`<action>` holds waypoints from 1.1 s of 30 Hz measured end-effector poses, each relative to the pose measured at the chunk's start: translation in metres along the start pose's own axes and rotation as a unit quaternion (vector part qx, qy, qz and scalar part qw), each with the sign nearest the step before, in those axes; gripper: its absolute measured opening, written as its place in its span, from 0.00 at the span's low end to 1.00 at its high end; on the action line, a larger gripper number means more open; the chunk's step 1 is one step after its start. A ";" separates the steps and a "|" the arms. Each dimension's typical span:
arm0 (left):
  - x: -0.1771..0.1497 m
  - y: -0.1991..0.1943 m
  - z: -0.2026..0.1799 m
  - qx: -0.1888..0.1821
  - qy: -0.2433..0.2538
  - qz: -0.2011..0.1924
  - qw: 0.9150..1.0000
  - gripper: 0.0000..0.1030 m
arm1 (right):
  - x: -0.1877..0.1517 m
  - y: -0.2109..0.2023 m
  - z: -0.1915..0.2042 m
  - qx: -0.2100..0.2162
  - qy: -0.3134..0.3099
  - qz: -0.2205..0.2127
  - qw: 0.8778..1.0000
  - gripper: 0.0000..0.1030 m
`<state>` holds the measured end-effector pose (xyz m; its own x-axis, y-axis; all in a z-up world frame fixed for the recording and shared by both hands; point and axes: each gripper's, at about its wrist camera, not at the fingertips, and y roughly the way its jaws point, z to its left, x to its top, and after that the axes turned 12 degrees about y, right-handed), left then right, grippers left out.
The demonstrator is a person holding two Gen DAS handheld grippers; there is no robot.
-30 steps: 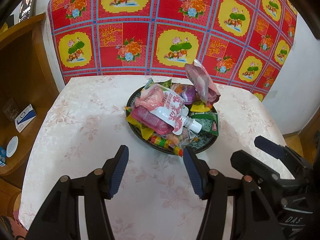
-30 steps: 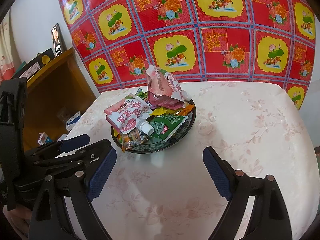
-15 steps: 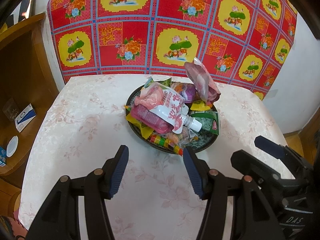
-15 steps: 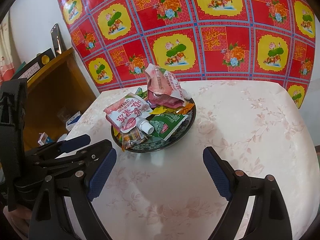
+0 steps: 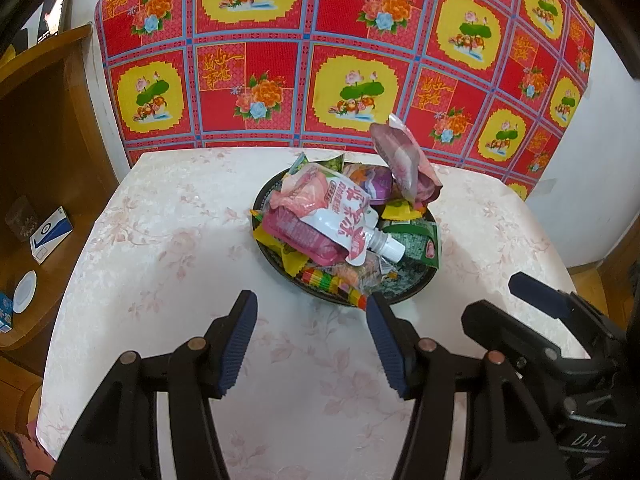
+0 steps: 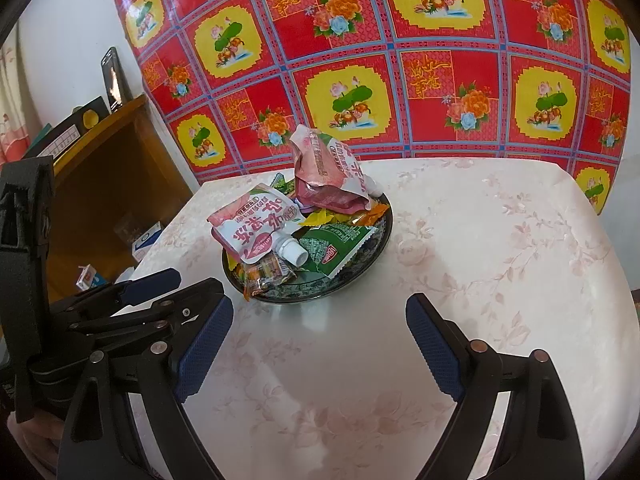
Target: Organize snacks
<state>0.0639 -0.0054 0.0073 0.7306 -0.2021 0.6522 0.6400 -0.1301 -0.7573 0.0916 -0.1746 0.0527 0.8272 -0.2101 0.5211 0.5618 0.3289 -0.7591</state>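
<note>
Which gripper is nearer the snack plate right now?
Left. The left gripper hovers open with one fingertip at the plate's near rim; the right gripper, also open, sits farther back.

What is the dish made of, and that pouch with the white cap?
Dish: probably glazed ceramic or lacquered plastic; its dark patterned rim looks hard and glossy.
Pouch: soft plastic film, printed and shiny; it crumples and catches light. Its cap looks like hard white plastic.

My left gripper hovering with jaws apart and empty over the pale floral table, dark plate just ahead heaped with snacks, a white-capped pouch on top, my right gripper beside it, red floral cloth behind
</note>
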 end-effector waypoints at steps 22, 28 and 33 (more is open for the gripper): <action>-0.001 0.001 -0.002 -0.002 0.002 0.003 1.000 0.58 | -0.003 0.000 0.001 0.000 0.003 0.001 1.000 0.88; 0.000 0.001 -0.002 -0.001 0.004 0.003 1.000 0.58 | -0.003 0.000 0.001 0.000 0.004 0.002 1.000 0.88; 0.000 0.001 -0.002 -0.001 0.004 0.003 1.000 0.58 | -0.004 0.000 0.001 0.000 0.005 0.003 1.000 0.88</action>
<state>0.0635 -0.0076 0.0065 0.7325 -0.2109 0.6473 0.6349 -0.1314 -0.7613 0.0879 -0.1726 0.0511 0.8303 -0.2178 0.5131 0.5573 0.3296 -0.7621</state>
